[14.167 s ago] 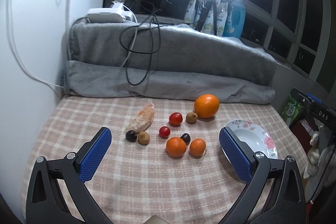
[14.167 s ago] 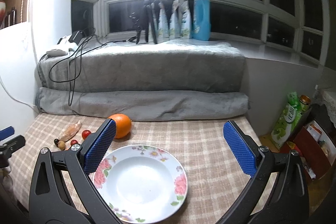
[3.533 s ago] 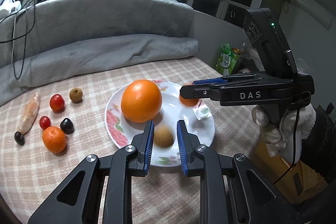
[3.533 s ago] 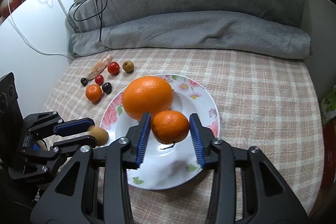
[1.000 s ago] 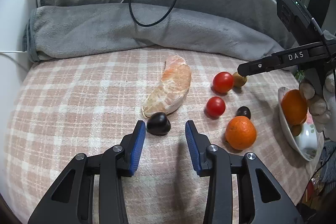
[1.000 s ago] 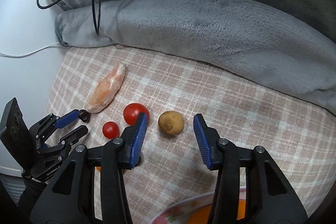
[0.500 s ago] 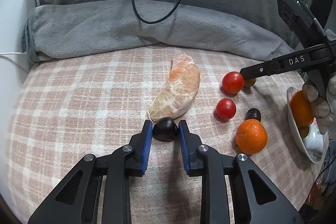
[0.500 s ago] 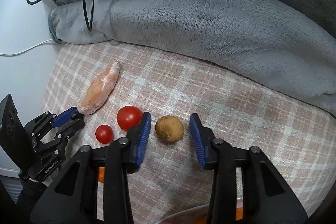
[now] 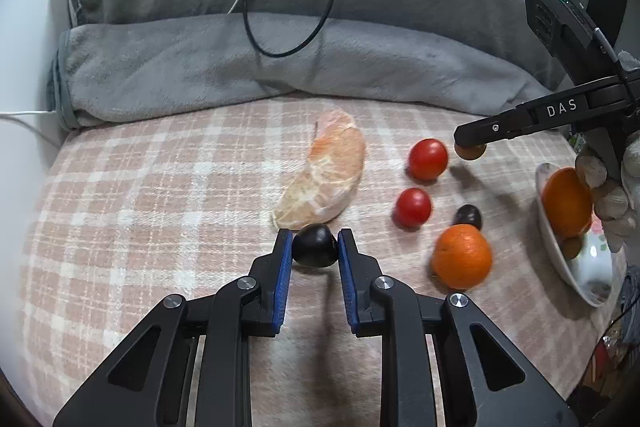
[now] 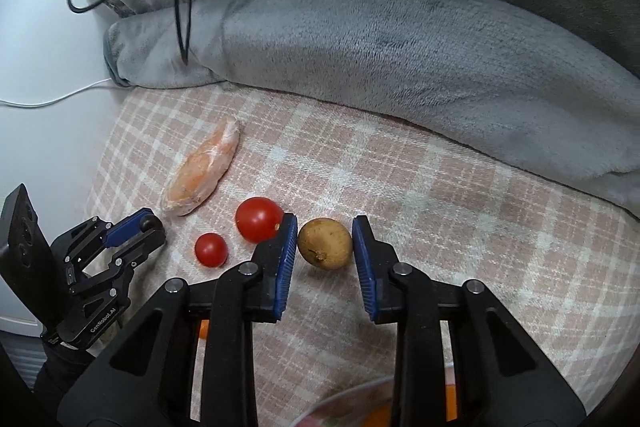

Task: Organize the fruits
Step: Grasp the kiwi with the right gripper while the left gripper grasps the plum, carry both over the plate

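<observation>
A: Left gripper point(image 9: 314, 251)?
B: Clamped on the dark fruit point(image 9: 314, 250) on the worktop point(image 9: 140, 211), beside the peeled segment point(image 9: 324, 175).
A: Right gripper point(image 10: 325, 245)?
B: Jaws just closing; pads touch the brown fruit point(image 10: 325, 243) beside the tomato point(image 10: 259, 219).

We read two markings. "DAS" stands in pale capitals on the black finger arm of the right gripper point(image 9: 470, 147), seen from the left wrist view where it reaches in from the right edge. "GenRobot.AI" runs in small pale letters along the black body of the left gripper point(image 10: 150, 227) in the right wrist view (tilted, near the lower left corner). We can read nothing else.
</observation>
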`<state>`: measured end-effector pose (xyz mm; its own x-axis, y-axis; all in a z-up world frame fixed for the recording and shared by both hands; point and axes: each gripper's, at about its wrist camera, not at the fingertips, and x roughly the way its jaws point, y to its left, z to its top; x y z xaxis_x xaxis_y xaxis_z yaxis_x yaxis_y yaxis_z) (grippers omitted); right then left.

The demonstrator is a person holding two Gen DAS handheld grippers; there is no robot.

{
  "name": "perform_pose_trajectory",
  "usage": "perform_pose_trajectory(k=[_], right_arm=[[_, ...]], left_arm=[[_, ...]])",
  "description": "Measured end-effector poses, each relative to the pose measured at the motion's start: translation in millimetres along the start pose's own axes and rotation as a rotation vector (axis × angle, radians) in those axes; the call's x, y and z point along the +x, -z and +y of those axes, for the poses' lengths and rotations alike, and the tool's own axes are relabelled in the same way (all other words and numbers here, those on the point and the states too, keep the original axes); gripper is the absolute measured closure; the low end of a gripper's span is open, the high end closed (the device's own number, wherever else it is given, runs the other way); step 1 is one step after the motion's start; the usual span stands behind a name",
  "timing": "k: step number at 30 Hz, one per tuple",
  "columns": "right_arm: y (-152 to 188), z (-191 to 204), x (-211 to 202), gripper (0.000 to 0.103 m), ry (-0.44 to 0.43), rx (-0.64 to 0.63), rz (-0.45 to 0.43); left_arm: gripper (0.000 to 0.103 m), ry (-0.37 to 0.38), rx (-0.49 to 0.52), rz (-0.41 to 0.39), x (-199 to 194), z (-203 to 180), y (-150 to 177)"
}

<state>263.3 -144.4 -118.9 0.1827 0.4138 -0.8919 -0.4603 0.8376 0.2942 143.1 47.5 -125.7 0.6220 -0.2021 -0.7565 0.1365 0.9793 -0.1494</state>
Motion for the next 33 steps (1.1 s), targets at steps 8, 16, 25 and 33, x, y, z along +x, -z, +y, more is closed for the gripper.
perform_pose_trajectory(k=[8, 16, 25, 33], right_arm=[[17, -5, -32, 0.073, -0.020, 0.003, -0.054], [42, -11, -70, 0.073, -0.027, 0.012, -0.124], [75, -24, -114, 0.073, -0.029, 0.035, -0.208], [110, -45, -144, 0.073, 0.002, 0.071, -0.275]], left_arm=[[0.082, 0.040, 0.025, -0.039, -26, -24, 3], [0.082, 0.097, 0.054, -0.074, -47, -54, 5], [0.082, 0.175, 0.099, -0.084, -56, -98, 7], [0.082, 0.240, 0.132, -0.076, -58, -126, 11]])
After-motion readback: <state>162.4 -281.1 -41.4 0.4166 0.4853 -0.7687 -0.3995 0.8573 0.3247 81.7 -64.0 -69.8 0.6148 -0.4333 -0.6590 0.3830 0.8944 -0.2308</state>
